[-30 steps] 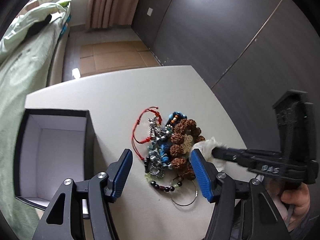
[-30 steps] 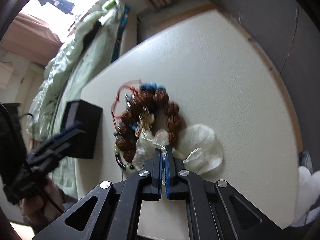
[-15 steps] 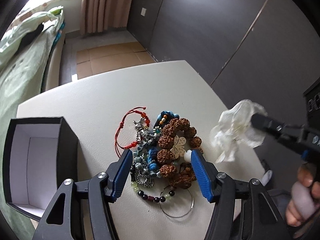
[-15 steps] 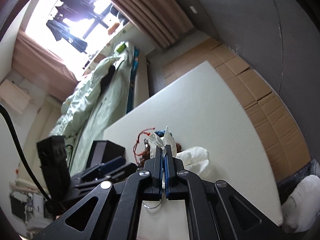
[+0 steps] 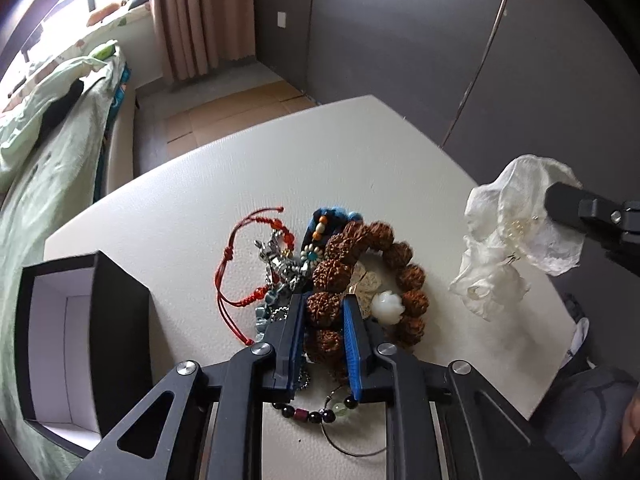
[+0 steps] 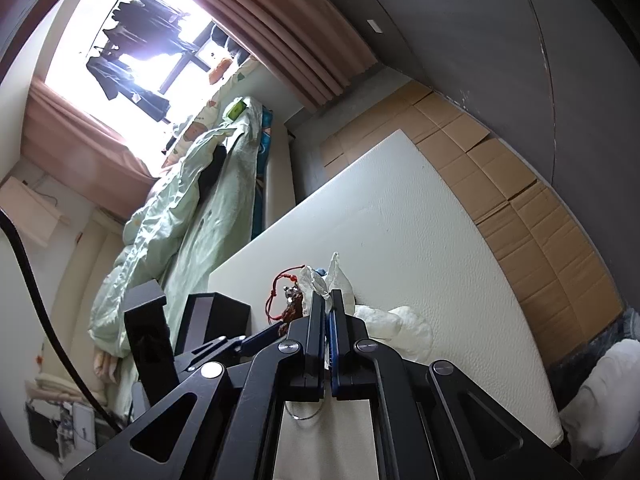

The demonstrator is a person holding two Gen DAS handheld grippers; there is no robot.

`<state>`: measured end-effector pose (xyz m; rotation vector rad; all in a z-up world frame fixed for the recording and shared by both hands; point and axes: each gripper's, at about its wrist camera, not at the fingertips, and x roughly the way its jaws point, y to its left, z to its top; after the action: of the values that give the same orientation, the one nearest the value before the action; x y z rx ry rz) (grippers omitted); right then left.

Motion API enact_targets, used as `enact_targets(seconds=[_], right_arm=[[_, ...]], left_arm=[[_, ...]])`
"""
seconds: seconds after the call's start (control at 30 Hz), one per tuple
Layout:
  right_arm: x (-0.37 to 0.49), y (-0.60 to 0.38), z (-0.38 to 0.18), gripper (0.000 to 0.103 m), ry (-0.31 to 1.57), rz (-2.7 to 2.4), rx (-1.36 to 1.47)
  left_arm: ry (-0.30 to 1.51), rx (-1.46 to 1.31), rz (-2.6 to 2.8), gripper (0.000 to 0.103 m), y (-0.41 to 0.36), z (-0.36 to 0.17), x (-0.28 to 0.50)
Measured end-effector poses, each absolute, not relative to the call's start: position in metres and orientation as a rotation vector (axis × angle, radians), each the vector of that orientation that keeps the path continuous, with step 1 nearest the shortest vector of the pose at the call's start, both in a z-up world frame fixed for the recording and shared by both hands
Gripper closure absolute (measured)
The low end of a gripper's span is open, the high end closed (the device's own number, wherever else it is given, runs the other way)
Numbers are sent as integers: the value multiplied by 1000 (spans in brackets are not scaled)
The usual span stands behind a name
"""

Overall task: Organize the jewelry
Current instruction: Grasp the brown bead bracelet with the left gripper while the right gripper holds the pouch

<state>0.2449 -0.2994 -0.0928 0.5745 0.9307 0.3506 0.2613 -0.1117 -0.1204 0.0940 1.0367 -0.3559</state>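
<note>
A tangled jewelry heap lies on the white table (image 5: 320,152). It holds a brown seed-bead bracelet (image 5: 376,236), a red cord bracelet (image 5: 236,256), silver charms and blue beads. My left gripper (image 5: 323,312) is down in the heap and its jaws are closing, with the blue pads against one brown bead on both sides. Up at the right, my right gripper (image 6: 329,300) is shut on a crumpled white fabric flower (image 5: 516,240), which hangs in the air above the table edge. An open black box (image 5: 80,320) with a white inside stands to the left.
A thin wire hoop (image 5: 352,444) and a dark bead string (image 5: 308,414) lie nearest me. A bed with a green quilt (image 5: 40,160) runs along the left. Dark wall panels (image 5: 440,60) stand behind the table, and cardboard (image 6: 500,168) covers the floor.
My left gripper has moved in over the heap and narrowed from wide open onto a brown bead. The right gripper has lifted the white flower off the table to the right.
</note>
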Motion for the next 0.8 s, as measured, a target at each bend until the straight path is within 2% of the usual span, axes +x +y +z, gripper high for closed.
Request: enact_targets(seconds=[0.43, 0.8], right_arm=[[233, -283, -77, 100, 873, 409, 573], [236, -242, -64, 100, 835, 543, 600]], left_arm=[[868, -43, -394, 84, -84, -59, 235], [741, -145, -325, 84, -21, -21, 215]])
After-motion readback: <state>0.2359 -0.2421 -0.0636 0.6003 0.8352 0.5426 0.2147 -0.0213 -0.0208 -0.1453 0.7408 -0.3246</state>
